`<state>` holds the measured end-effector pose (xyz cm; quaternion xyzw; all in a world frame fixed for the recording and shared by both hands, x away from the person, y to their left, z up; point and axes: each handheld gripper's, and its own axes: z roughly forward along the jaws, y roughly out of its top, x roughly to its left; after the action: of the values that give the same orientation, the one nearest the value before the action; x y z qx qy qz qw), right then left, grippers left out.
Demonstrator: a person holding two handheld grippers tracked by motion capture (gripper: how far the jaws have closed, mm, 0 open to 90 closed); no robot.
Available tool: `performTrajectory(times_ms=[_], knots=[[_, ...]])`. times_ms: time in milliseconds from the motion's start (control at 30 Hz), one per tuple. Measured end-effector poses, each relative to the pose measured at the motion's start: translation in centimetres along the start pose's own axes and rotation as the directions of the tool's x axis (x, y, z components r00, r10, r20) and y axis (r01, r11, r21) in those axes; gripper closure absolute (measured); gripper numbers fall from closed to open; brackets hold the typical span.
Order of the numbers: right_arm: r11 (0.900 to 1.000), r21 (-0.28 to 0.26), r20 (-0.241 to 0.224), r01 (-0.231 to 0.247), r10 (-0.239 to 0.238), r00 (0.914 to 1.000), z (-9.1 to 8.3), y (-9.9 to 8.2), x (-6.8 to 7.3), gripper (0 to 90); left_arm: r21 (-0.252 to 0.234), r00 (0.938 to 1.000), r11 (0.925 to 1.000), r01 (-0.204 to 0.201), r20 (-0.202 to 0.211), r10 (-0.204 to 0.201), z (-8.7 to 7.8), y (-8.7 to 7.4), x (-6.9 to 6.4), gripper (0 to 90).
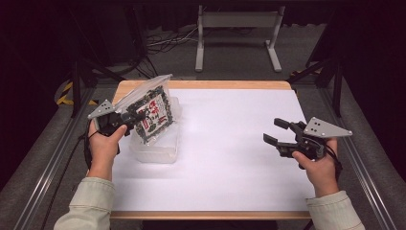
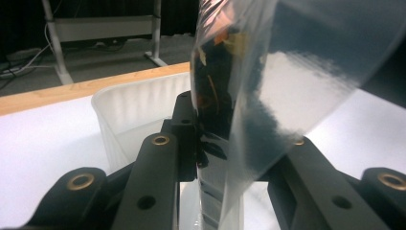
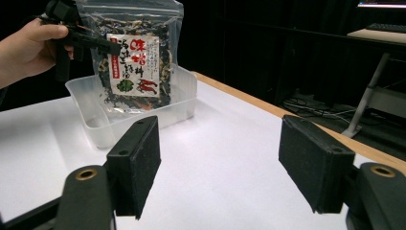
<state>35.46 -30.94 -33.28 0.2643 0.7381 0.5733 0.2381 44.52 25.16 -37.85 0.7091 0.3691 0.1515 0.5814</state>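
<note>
A clear plastic pouch (image 1: 152, 108) of dark dried food with a red-and-white label hangs upright over a translucent plastic tub (image 1: 158, 149) at the table's left. My left gripper (image 1: 131, 117) is shut on the pouch's left edge; in the left gripper view the pouch (image 2: 239, 96) stands pinched between the jaws with the tub (image 2: 129, 110) behind. In the right gripper view the pouch (image 3: 136, 57) has its lower end inside the tub (image 3: 103, 122). My right gripper (image 1: 275, 132) is open above the table's right side, with nothing between its pads (image 3: 136, 160).
A white sheet (image 1: 225, 153) covers the wooden table (image 1: 210, 85). A grey metal stand (image 1: 237, 33) and cables lie on the floor beyond the far edge. Metal rails (image 1: 45, 163) run along both sides of the table.
</note>
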Motion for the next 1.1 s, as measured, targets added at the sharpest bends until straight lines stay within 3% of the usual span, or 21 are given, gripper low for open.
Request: performTrajectory(times_ms=[67,233,333,467,600,633,667,733,800,1100], knots=[[1.0000,0.000,0.000,-0.002,0.002,1.0000,0.0,0.0,0.0,31.4,-0.009,0.9996,0.9996,0.027,0.008,-0.027,-0.1,-0.2,0.5,71.9],[1.0000,0.003,0.003,-0.005,0.005,1.0000,0.0,-0.2,-0.2,31.4,-0.021,0.9993,0.9992,0.035,0.013,-0.035,0.0,-0.1,0.6,71.6],[0.9999,0.008,0.007,-0.009,0.009,0.9999,0.0,-0.3,-0.3,31.4,-0.039,0.9996,0.9993,-0.002,0.028,0.003,0.1,-0.1,0.4,71.4],[0.9998,0.012,0.004,-0.013,0.013,0.9999,0.2,-0.4,-0.4,31.4,-0.043,0.9996,0.9989,-0.016,0.021,0.017,0.1,0.2,-0.1,70.4],[0.9998,0.012,-0.002,-0.014,0.014,0.9999,0.4,-0.4,-0.5,31.4,-0.063,0.9996,0.9978,-0.022,-0.021,0.020,0.0,0.3,-0.3,51.0],[0.9998,0.014,-0.005,-0.015,0.015,0.9999,0.5,-0.5,-0.5,31.4,-0.080,0.9987,0.9965,-0.024,-0.047,0.021,0.0,0.4,-0.4,42.9],[0.9998,0.017,-0.004,-0.014,0.014,0.9999,0.6,-0.5,-0.6,31.4,-0.086,0.9976,0.9959,-0.025,-0.067,0.019,-0.1,0.5,-0.4,28.9],[0.9998,0.016,-0.010,-0.016,0.016,0.9998,0.7,-0.5,-0.6,31.3,-0.104,0.9962,0.9942,-0.026,-0.086,0.017,-0.4,0.6,-0.6,18.6],[0.9997,0.015,-0.009,-0.018,0.019,0.9998,0.7,-0.5,-0.7,31.2,-0.118,0.9960,0.9925,-0.031,-0.087,0.021,-0.8,0.8,-0.8,12.4],[0.9995,0.018,-0.005,-0.027,0.027,0.9996,0.8,-0.9,-1.0,29.9,-0.104,0.9925,0.9904,-0.092,-0.089,0.083,-3.5,0.9,-3.2,6.4]])
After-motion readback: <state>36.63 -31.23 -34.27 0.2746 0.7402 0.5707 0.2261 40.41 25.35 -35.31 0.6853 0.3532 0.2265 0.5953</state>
